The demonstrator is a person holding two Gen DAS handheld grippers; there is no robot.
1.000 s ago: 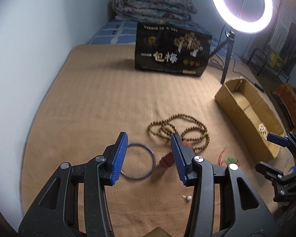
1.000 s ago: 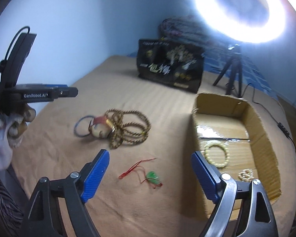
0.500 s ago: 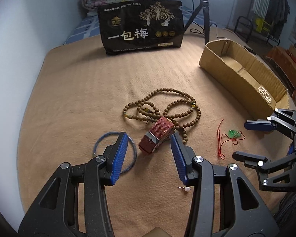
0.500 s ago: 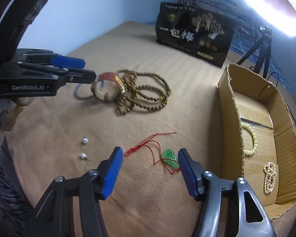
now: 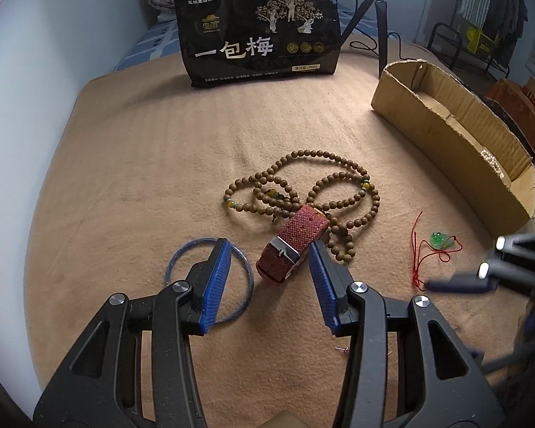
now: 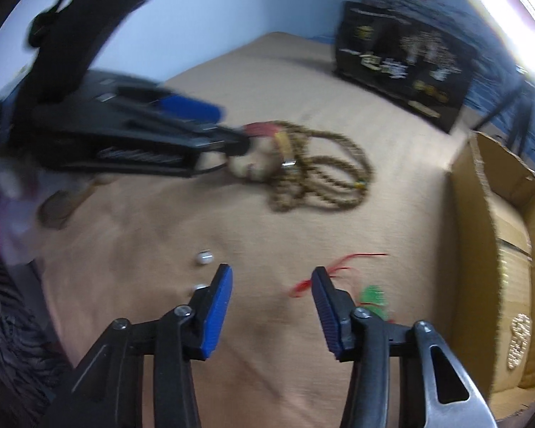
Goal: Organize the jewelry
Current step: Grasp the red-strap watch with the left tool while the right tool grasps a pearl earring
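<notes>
The red woven bracelet lay on the tan blanket, resting on the near loops of the brown bead necklace, with the thin blue bangle just beside it to the left. A second earlier the left gripper sat higher and further back, the bracelet mostly hidden behind its right pad; now it had dropped in close, jaws part-open and unchanged in width, empty, the bracelet's near end sitting between the fingertips and probably touching the right pad. One pad overlapped the blue bangle. So the bracelet looked like the left side's pick target, with no grasp made yet.

The red-cord jade pendant lay well apart to the right, near the cardboard box. The right gripper had come down from a wide-open hover above the pendant and its jaws were closing, nothing between them but bare blanket; the cord end sat just outside the right pad, the green stone behind it. The right view was motion-blurred, so contact with the cord could not be told. Two small pearl studs lay by the left pad.

The box already held pearl and pale bead pieces. Most items remained out on the blanket.
</notes>
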